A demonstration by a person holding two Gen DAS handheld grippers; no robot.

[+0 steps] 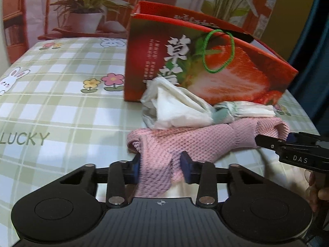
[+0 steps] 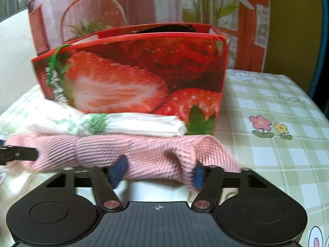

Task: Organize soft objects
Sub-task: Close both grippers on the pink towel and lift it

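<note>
Pinching the pink knitted cloth [image 1: 164, 144] with both claws, left claw [image 1: 160, 164] and right claw [image 2: 159, 171] clamped on it, you next lift it off the desk [image 1: 61, 113] into the strawberry bag [image 1: 205, 61] behind.

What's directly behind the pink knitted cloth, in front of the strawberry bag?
Behind the pink cloth lie white tissue packs and crumpled white wrapping, against the strawberry bag. The bag's inside is not visible.
</note>
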